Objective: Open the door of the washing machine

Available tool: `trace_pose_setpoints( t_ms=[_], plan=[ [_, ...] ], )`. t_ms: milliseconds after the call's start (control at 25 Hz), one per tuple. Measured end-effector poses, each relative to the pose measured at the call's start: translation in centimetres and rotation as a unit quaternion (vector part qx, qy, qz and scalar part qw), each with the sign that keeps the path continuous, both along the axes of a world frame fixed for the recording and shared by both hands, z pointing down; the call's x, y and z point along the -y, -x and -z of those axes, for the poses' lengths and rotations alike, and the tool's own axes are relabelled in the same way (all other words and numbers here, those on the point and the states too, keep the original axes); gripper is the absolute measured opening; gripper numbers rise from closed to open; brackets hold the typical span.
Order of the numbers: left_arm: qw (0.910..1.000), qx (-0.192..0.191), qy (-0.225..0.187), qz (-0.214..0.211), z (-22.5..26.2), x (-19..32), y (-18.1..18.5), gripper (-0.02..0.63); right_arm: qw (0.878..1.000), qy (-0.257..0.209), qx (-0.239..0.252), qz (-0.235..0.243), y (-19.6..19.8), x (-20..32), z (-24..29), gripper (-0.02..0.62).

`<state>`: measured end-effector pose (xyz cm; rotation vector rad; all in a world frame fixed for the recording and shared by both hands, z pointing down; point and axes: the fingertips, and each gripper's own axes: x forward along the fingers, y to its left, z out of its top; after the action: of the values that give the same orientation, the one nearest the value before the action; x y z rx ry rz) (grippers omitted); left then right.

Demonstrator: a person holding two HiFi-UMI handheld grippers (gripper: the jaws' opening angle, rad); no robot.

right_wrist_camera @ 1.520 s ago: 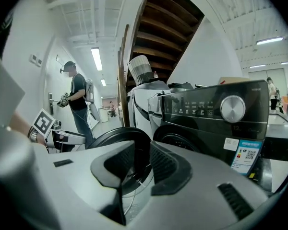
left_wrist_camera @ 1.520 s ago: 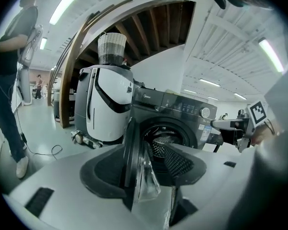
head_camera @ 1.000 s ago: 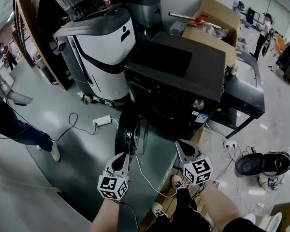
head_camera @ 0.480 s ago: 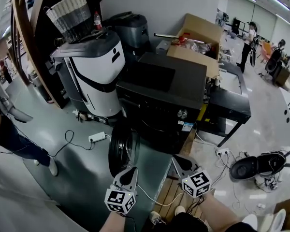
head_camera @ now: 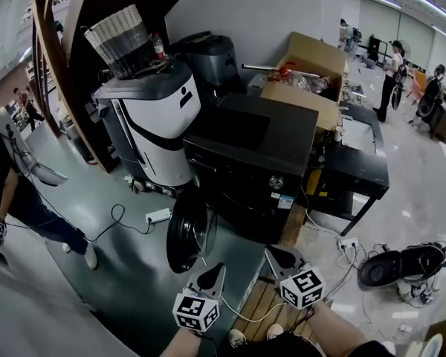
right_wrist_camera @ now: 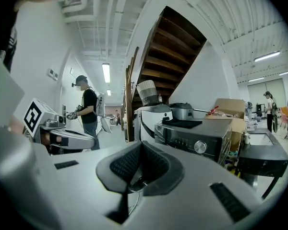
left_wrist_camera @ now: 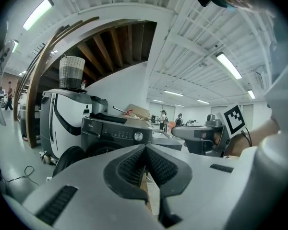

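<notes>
– Left gripper (head_camera: 214, 272) and right gripper (head_camera: 276, 253), each with its jaws pressed together on nothing. Why so idle at the near edge of the scene?

– Most likely because the job looks done. The round black glass-fronted door (head_camera: 187, 230) of the black front-loading washing machine (head_camera: 253, 151) stands swung out to the left. It is well apart from both tools, which hang side by side with their noses aimed at the machine.

– How does that door look?

– A dark ring around a clear, bowl-shaped glass, hinged on its left and seen almost edge-on. It sits low on the machine's front, below a silver dial (head_camera: 276, 182). The drum opening behind it lies in shadow.

– And around it?

– A white-and-grey upright appliance (head_camera: 156, 117) stands just left of the washer, with a woven basket (head_camera: 121, 39) above it. An open brown cardboard box (head_camera: 312, 69) is beyond the washer on the right. A white power strip (head_camera: 157, 216) lies on the grey floor (head_camera: 119, 274) to the left. A person in dark trousers (head_camera: 18, 192) is at the far left.
</notes>
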<state>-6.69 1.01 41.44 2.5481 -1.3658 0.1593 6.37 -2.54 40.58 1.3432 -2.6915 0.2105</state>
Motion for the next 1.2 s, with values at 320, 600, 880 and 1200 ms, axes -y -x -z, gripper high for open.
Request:
trace_pose_setpoints(
  t_ms=[320,600,880,1200],
  plan=[
    [1.0000,0.002,0.000,0.006,1.7,-2.0,-2.8,0.017,1.000,0.002,0.001,0.021,-2.3,-2.3,1.4,0.017],
    [0.9999,0.000,-0.001,0.014,2.3,-3.6,-3.6,0.017,0.999,0.006,-0.001,0.034,-3.0,-4.1,1.7,0.017],
    [0.9998,0.000,0.004,0.017,2.2,-5.1,-3.5,0.017,0.999,0.015,-0.001,0.045,-2.3,-5.8,1.2,0.017],
    [0.9997,-0.002,0.010,0.022,1.4,-5.8,-3.4,0.017,0.999,0.020,-0.002,0.048,-2.0,-6.7,0.6,0.017]
  ],
)
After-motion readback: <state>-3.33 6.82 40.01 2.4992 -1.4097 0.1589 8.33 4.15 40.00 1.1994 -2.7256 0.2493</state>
